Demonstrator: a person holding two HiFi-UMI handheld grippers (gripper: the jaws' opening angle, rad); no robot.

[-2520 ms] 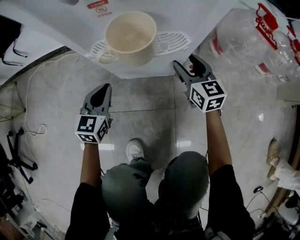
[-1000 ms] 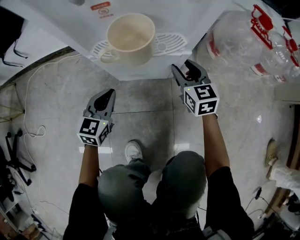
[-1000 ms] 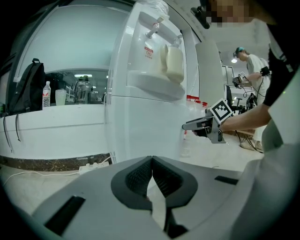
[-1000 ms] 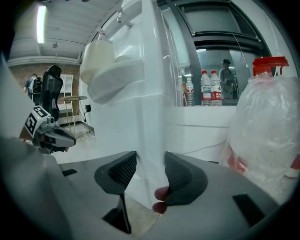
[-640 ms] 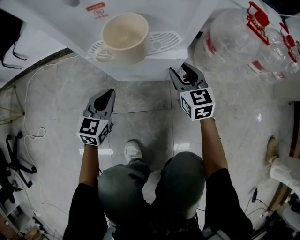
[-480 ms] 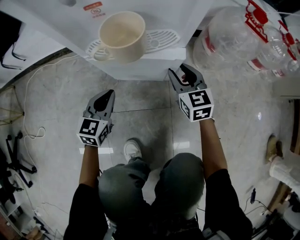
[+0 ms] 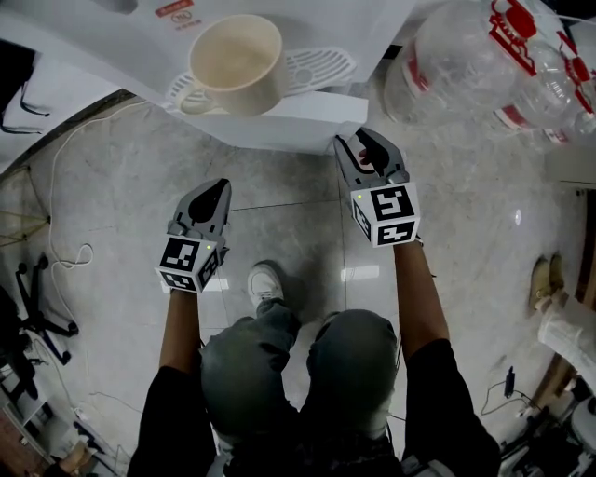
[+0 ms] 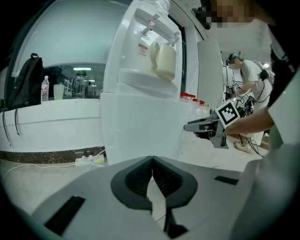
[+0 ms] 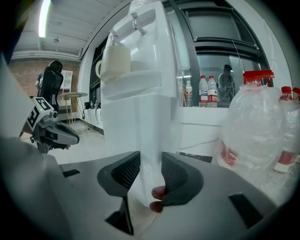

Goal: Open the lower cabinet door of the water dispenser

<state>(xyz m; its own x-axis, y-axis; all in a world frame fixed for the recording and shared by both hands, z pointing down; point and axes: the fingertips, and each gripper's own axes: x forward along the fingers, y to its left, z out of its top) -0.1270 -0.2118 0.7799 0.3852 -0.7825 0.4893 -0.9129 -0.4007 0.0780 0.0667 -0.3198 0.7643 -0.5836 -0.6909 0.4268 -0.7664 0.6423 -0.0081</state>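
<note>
— Anything legible?
— No. The red sticker (image 7: 175,7) on the dispenser (image 7: 326,23), ahead of the left gripper (image 7: 213,190), is too small; so is the jug label (image 7: 418,76) right of the right gripper (image 7: 367,140).

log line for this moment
right gripper: jaws just closing onto lower cabinet door edge | left gripper: shut, empty

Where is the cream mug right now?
Head view, top left of centre: the cream mug stands on the white drip tray of the water dispenser.
</note>
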